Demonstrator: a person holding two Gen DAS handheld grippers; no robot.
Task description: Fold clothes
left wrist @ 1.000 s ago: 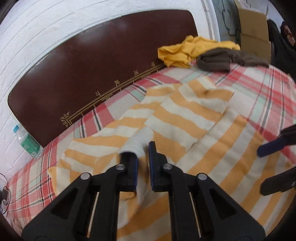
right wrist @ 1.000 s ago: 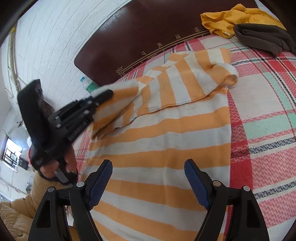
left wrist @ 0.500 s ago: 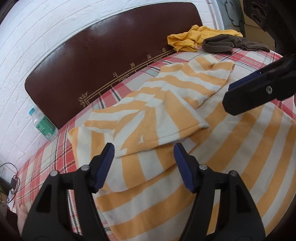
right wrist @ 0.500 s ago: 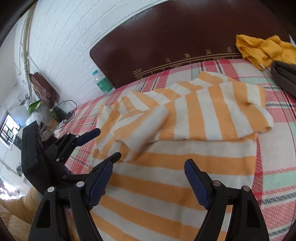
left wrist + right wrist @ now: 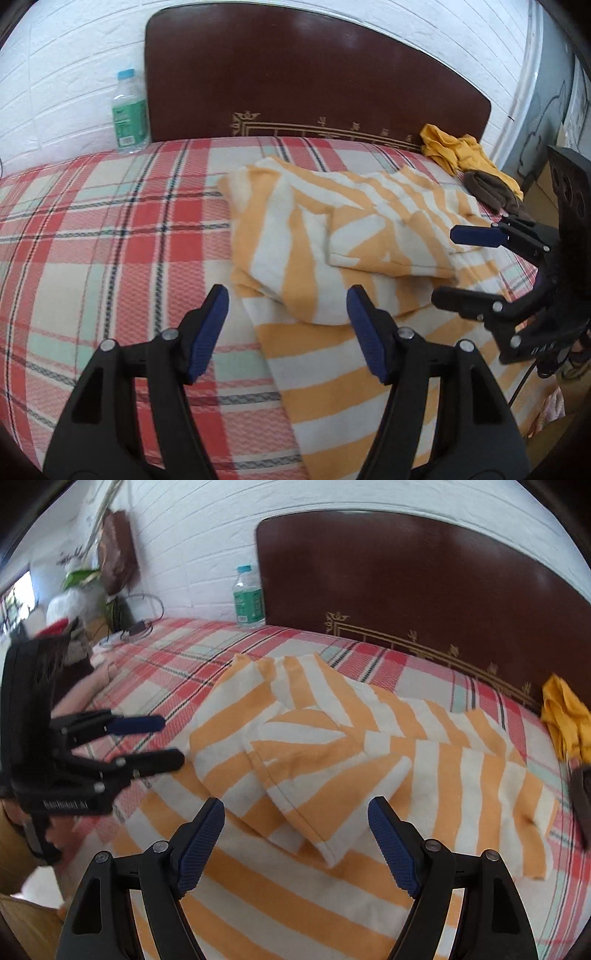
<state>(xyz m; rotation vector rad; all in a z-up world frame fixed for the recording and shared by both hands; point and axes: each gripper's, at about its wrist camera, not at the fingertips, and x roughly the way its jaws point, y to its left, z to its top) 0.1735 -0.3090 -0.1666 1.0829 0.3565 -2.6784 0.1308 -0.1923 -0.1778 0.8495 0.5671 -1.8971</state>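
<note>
From the left wrist camera, the left gripper [image 5: 286, 317] hangs over the near edge of the bed [image 5: 110, 236], its blue-padded jaws spread wide with nothing between them; they have just been opening. The orange-and-white striped garment [image 5: 332, 236] lies on the plaid bedsheet ahead and to the right of it, with one sleeve folded across the body. The right gripper [image 5: 454, 266] enters from the right, hovering above the garment's right part with its jaws apart and empty. Only this view takes in the right end of the dark wooden headboard [image 5: 295, 74], where a yellow cloth [image 5: 450, 151] and a brown cloth [image 5: 491, 188] lie heaped together near the bed's far right corner. A water bottle [image 5: 127, 110] stands at the white brick wall just left of the headboard.

From the right wrist camera, the right gripper [image 5: 295, 834] stands open over the striped garment [image 5: 369, 760], gripping nothing; the folded sleeve's cuff lies just ahead of its pads. The left gripper [image 5: 162, 742] shows at the left, a hand [image 5: 33, 834] under its housing, jaws parted over the sheet beside the garment's left edge. Only here do the things beyond the bed's left side appear: a cable [image 5: 140, 627] on the sheet, and blurred clutter with a brown bag [image 5: 118, 554] hanging on the wall. The water bottle [image 5: 249, 598] and the yellow cloth [image 5: 565, 716] are also seen; the brown cloth is cut off at the right edge.
</note>
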